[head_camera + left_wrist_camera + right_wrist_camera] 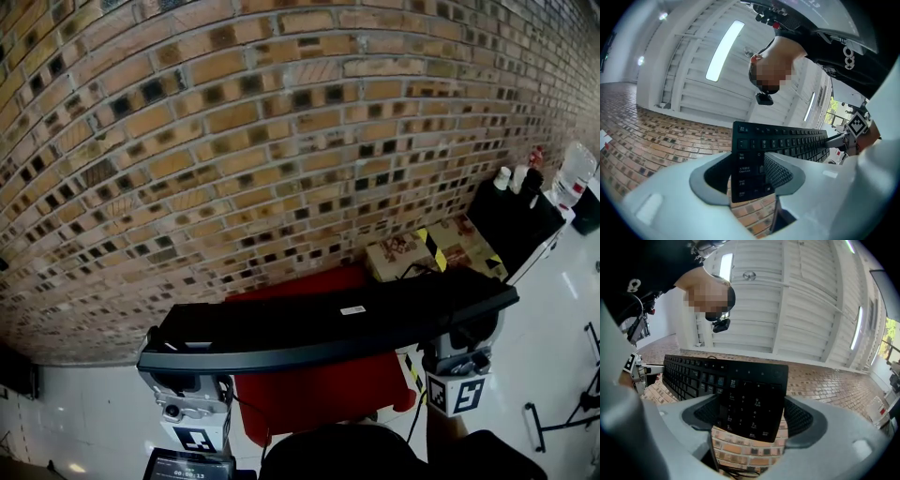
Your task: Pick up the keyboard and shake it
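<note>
A long black keyboard (pixel 328 323) is held up in the air, clear of any surface, with its back and a small white label facing the head view. My left gripper (pixel 187 370) is shut on its left end and my right gripper (pixel 459 349) is shut on its right end. In the left gripper view the keyboard (pixel 787 143) runs off to the right with its keys showing, and the left gripper (pixel 747 176) pinches its end. In the right gripper view the number-pad end of the keyboard (pixel 745 390) sits clamped in the right gripper (pixel 752 416).
A brick wall (pixel 281 141) fills the head view. Below the keyboard is a red surface (pixel 319 389). At the right are a cardboard box (pixel 441 248), a black stand (pixel 520 220) with bottles (pixel 572 173), and white floor (pixel 562 319). The person's head shows in both gripper views.
</note>
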Demonstrator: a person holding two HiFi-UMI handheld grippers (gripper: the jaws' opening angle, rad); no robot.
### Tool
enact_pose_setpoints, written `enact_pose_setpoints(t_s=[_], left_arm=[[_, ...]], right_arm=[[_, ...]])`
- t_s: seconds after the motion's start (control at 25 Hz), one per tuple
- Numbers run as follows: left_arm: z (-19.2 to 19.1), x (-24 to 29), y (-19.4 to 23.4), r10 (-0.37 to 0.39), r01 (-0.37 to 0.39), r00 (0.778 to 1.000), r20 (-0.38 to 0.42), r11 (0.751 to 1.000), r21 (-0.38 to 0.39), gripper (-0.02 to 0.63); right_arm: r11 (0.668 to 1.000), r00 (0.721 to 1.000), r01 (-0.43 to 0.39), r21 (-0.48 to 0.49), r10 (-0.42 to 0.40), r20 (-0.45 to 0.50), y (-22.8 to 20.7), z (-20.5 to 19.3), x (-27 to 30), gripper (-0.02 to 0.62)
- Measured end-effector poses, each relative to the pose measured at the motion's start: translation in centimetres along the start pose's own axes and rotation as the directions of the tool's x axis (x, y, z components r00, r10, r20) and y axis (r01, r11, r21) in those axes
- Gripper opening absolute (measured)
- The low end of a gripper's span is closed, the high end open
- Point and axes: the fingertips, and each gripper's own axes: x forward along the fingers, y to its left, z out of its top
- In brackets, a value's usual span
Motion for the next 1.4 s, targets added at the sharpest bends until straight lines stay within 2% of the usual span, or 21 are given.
enact_pose_setpoints(t_s=[0.32, 0.52, 0.6, 0.72, 0.96, 1.08, 1.24, 1.32, 1.4], left_arm=[[-0.6, 1.0, -0.8, -0.005, 0.004, 1.0, -0.022, 1.0, -0.024, 0.218], [0.6, 1.3, -0.7, -0.006, 0.006, 1.0, -0.002, 1.0, 0.0, 0.218], [1.0, 1.2, -0.5, 0.01, -0.01, 1.0, 0.007, 1.0, 0.01, 0.217], [0.4, 1.4, -0.3, 0.019, -0.02, 1.0, -0.016, 1.0, -0.018, 0.218], [0.2, 0.0, 0.3, 0.054, -0.054, 0.998, -0.023, 0.999, -0.005, 0.218], [-1.7, -1.1, 0.5, 0.068, -0.069, 0.996, -0.056, 0.997, -0.029, 0.218], [-6.3, -2.4, 0.7, 0.092, -0.106, 0.984, -0.151, 0.99, -0.093, 0.218], [-6.6, -2.5, 1.1, 0.104, -0.121, 0.982, -0.157, 0.988, -0.098, 0.218], [-5.6, -2.1, 1.4, 0.111, -0.123, 0.985, -0.13, 0.988, -0.089, 0.217]], right_arm=[[1.0, 1.0, 0.0, 0.013, 0.0, -0.03, -0.7, -1.1, 0.1, 0.407], [1.0, 1.0, -0.012, 0.01, 0.012, 0.011, -0.6, 0.4, 0.7, 0.407], [1.0, 1.0, -0.019, 0.005, 0.019, 0.018, -0.3, 0.6, 0.7, 0.407], [0.999, 0.999, -0.038, 0.007, 0.038, -0.008, 0.2, -0.3, 0.9, 0.408], [0.998, 0.998, -0.059, 0.006, 0.06, -0.009, 0.9, -0.4, 1.2, 0.408], [0.997, 0.997, -0.071, 0.001, 0.071, -0.021, 1.2, -1.3, 1.5, 0.408], [0.995, 0.993, -0.099, -0.004, 0.099, -0.066, 2.1, -3.6, 2.7, 0.408], [0.994, 0.992, -0.111, -0.007, 0.11, -0.064, 2.4, -3.5, 3.4, 0.408], [0.993, 0.993, -0.116, -0.019, 0.115, -0.04, 2.5, -2.6, 3.7, 0.408]])
